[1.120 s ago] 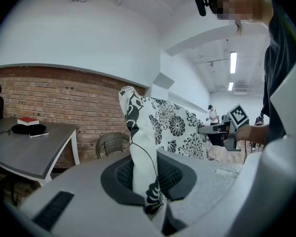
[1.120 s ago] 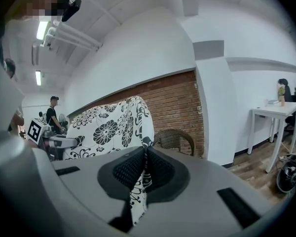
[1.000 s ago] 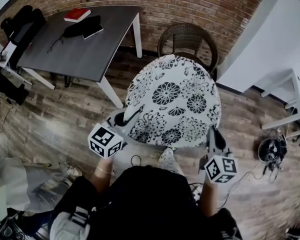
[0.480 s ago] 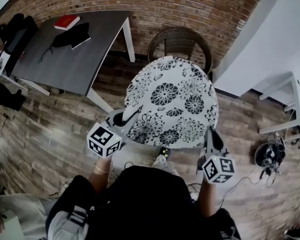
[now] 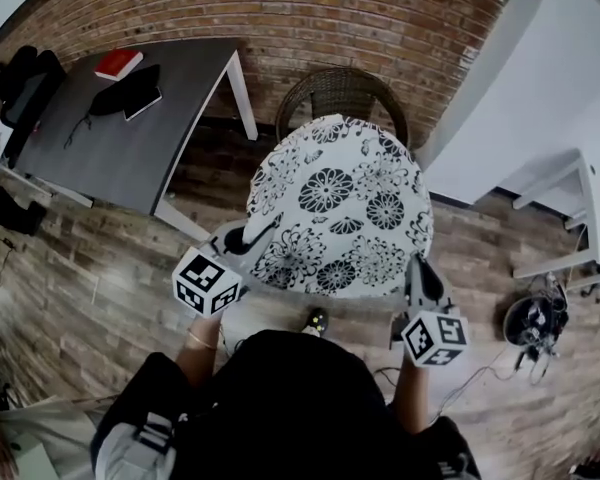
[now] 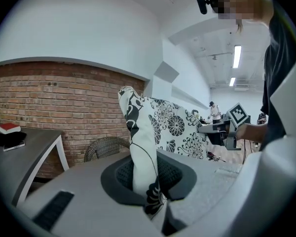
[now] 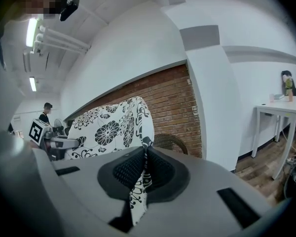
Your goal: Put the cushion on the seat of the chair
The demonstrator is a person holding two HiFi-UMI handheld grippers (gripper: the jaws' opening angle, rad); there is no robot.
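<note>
Cushion (image 5: 340, 208) is held aloft and flat, its near edge clamped by the left tongs (image 5: 242, 240) and the right tongs (image 5: 418, 271). Straight ahead, past its far edge, the chair (image 5: 322, 92) is seen; its seat is probably hidden beneath, equally far from both.

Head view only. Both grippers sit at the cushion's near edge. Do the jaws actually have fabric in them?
Observer: Yes for the left gripper: its view shows the jaws shut on a thick fold of the cushion.
Operator: Right one?
Observer: The right gripper is shut on the cushion too, but only on a thin pinch of its edge.
Operator: Anyone nearby?
Observer: The right gripper view shows a person standing far off, past the left gripper.
</note>
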